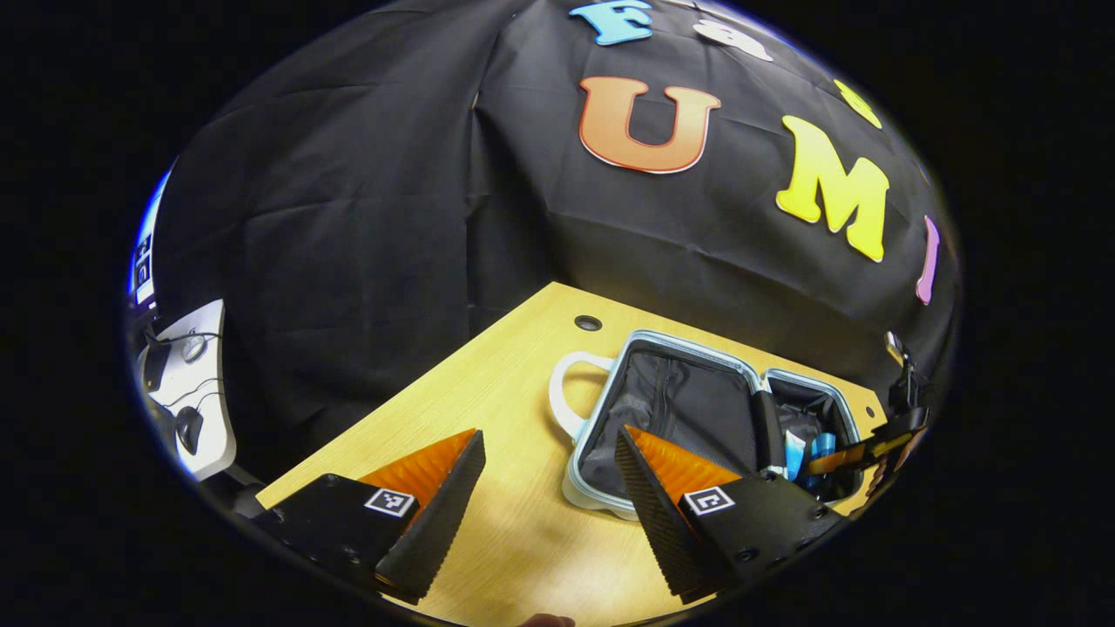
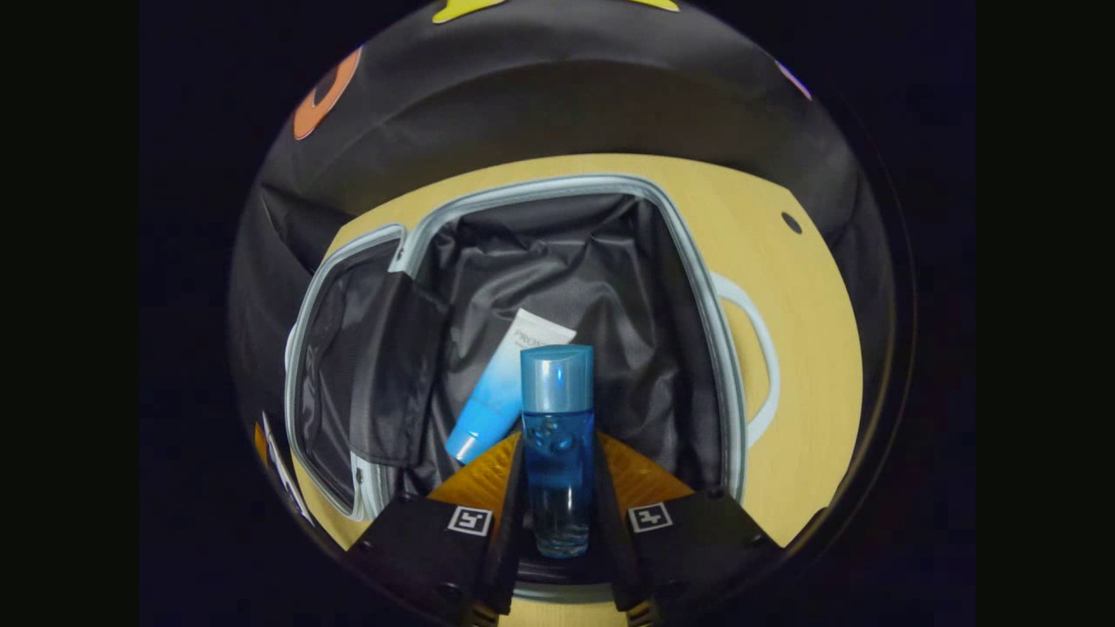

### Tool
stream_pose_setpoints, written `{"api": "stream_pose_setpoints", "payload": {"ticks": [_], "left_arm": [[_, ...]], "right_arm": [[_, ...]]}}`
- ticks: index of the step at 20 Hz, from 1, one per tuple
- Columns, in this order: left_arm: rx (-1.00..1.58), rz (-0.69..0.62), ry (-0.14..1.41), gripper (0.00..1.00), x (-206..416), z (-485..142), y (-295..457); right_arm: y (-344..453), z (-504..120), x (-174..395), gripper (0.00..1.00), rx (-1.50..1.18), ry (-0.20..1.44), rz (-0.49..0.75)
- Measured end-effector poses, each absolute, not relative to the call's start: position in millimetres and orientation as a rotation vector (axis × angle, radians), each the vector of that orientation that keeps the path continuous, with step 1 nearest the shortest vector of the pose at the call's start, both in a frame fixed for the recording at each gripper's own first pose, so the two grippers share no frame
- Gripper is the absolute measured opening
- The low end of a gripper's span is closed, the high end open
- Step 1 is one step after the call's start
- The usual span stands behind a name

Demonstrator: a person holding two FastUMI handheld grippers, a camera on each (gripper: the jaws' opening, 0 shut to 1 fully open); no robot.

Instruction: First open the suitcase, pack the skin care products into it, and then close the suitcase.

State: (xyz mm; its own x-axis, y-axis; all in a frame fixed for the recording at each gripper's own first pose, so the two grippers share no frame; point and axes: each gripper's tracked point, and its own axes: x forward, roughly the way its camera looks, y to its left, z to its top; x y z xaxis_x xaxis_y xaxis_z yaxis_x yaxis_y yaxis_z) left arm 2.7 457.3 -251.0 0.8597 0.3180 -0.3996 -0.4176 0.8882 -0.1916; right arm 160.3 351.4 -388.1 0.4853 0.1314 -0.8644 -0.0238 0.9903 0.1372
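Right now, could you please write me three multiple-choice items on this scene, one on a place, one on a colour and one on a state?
1. Where does the tube lie?
A. On the table beside the suitcase
B. Inside the suitcase, on its lining
C. Between the left tongs

2. What colour is the bottle?
A. Blue
B. Red
C. Green

3. How are the left tongs?
A. Shut on the tube
B. Shut on the handle
C. Open, holding nothing

Answers: 1 B, the tube rests on the dark lining within the rim. 2 A, its cap and body are blue in the right gripper view. 3 C, bare table shows in the wide gap between them, while the right tongs grip the bottle.
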Motion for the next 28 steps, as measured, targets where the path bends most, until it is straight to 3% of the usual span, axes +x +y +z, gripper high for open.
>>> {"api": "stream_pose_setpoints", "payload": {"ticks": [5,7,9,10,11,12,13,14,19,22,23,25,26,28], "left_arm": [[-0.452,0.371,0.372,0.98,18.8,-271.7,469.9],[-0.550,0.371,0.370,0.98,28.2,-279.1,476.2],[-0.662,0.351,0.358,0.98,39.8,-283.9,479.6],[-0.714,0.338,0.349,0.98,45.3,-286.1,481.2],[-0.765,0.331,0.350,0.98,49.2,-288.9,485.6],[-0.804,0.334,0.358,0.98,52.5,-294.2,489.7],[-0.843,0.336,0.358,0.98,58.2,-300.5,492.7],[-0.878,0.329,0.359,0.97,63.8,-305.3,492.2],[-1.036,0.251,0.393,0.96,88.3,-325.8,484.5],[-1.123,0.211,0.375,0.96,107.5,-322.7,485.0],[-1.128,0.213,0.383,1.00,110.5,-326.8,486.5],[-1.143,0.207,0.398,0.88,121.0,-332.3,485.0],[-1.164,0.203,0.397,0.75,124.8,-333.1,483.6],[-1.204,0.187,0.401,0.86,134.3,-335.0,477.9]], "right_arm": [[342.1,-395.3,155.9,0.39,0.130,1.086,0.065],[344.4,-392.4,152.4,0.45,0.110,1.083,0.087],[352.1,-383.3,152.0,0.61,0.098,1.041,0.138],[350.6,-373.2,152.6,0.65,0.068,1.013,0.151],[352.1,-362.1,152.7,0.76,0.042,0.980,0.171],[352.8,-348.8,151.3,0.72,0.023,0.949,0.190],[354.8,-333.9,148.7,0.78,0.015,0.917,0.214],[355.0,-318.1,145.0,0.75,0.010,0.884,0.235],[335.4,-225.5,105.2,0.80,0.010,0.699,0.316],[303.9,-172.8,74.4,0.77,-0.004,0.578,0.322],[292.1,-158.5,63.7,0.80,-0.002,0.548,0.314],[269.9,-135.9,47.9,0.80,0.003,0.499,0.286],[258.8,-125.7,42.6,0.80,0.000,0.471,0.267],[240.6,-107.2,34.1,0.80,-0.006,0.422,0.228]]}}
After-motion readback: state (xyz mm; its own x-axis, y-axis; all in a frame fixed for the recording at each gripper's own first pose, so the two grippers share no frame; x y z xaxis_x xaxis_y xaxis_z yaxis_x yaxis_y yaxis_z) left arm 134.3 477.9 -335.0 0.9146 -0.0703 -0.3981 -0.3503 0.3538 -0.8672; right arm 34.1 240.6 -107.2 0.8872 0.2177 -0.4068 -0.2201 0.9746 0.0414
